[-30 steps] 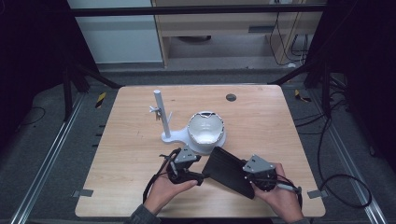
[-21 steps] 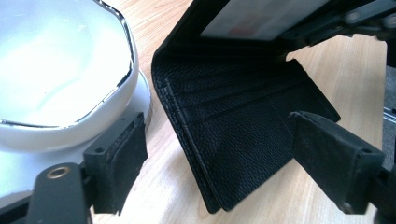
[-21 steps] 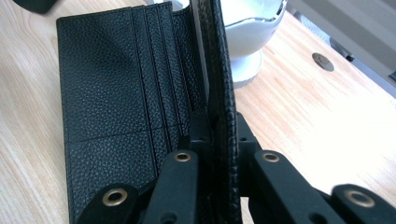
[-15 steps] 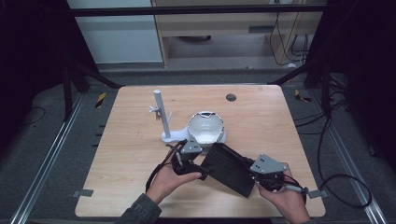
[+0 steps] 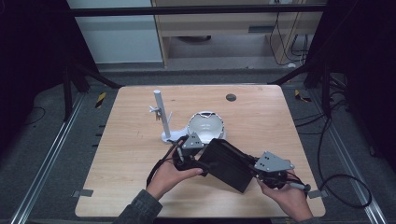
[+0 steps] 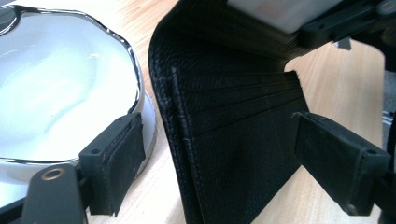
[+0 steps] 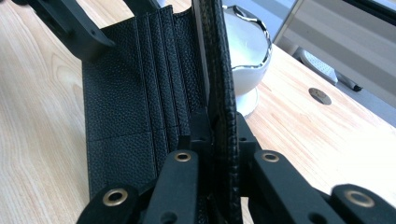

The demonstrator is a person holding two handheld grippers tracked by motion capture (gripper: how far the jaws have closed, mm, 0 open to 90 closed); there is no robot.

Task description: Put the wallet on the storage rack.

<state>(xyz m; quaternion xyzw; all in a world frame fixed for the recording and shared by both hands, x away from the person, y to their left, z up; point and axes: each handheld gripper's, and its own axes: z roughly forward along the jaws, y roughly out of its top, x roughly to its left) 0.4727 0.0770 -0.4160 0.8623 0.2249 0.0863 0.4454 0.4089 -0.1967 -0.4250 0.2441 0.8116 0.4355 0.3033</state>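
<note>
Right gripper (image 7: 219, 130) jaws clamp the wallet (image 7: 140, 93) flap (left gripper (image 6: 219, 154) jaws just opened, flap between).

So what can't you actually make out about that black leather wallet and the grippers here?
- Card slots of the black leather wallet: contents unseen; left gripper view meets them edge-on.
- Wallet's outer face: high view, turned away.
- Right gripper pads: right gripper view, hidden behind the clamped flap.
- White bowl: cut off by the frame edge.

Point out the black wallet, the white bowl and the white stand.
black wallet (image 5: 229, 163), high view, middle of its outer cover.
white bowl (image 6: 56, 93), left gripper view, inner surface.
white stand (image 5: 160, 112), high view, upright post.
</note>
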